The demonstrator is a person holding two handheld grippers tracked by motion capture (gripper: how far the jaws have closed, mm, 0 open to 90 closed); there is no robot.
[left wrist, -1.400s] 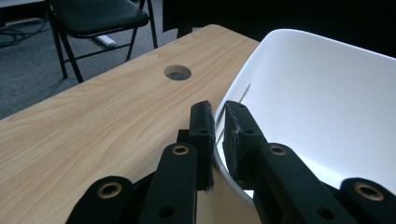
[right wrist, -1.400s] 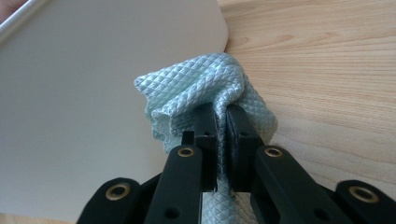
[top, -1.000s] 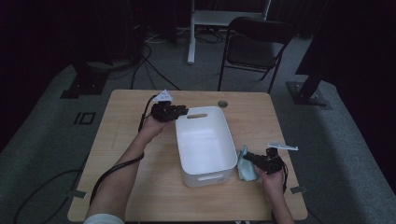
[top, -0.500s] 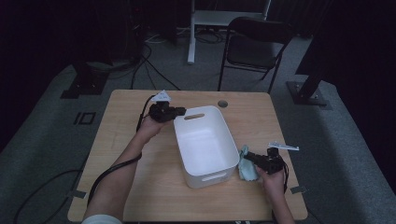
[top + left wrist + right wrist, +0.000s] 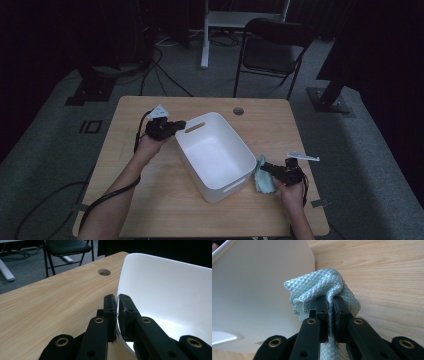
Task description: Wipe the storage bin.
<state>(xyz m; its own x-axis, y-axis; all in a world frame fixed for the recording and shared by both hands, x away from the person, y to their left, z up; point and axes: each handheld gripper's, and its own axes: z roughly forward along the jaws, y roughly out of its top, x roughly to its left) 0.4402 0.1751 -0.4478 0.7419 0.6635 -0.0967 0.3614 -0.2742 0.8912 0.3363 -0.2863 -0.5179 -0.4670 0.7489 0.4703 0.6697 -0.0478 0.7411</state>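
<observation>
A white plastic bin (image 5: pixel 216 152) stands slantwise in the middle of the wooden table (image 5: pixel 150 200). My left gripper (image 5: pixel 180 124) is at the bin's far left corner, near its handle slot. In the left gripper view the gripper (image 5: pixel 117 298) is shut on the bin's thin rim (image 5: pixel 140 262), one jaw inside and one outside. A pale green waffle-weave cloth (image 5: pixel 261 179) lies bunched against the bin's right side. My right gripper (image 5: pixel 266 167) is shut on it. The right gripper view shows the pinched cloth (image 5: pixel 322 285) rising above the gripper (image 5: pixel 330 300), beside the bin wall (image 5: pixel 257 285).
A round cable hole (image 5: pixel 238 111) is in the table's far edge, behind the bin. A black folding chair (image 5: pixel 275 50) and a white desk leg (image 5: pixel 204 35) stand beyond the table. Cables trail over the grey floor on the left.
My left gripper has moved left and toward me with the bin's rim in it, and the bin's far left corner has swung that way. The right gripper and cloth stayed put.
</observation>
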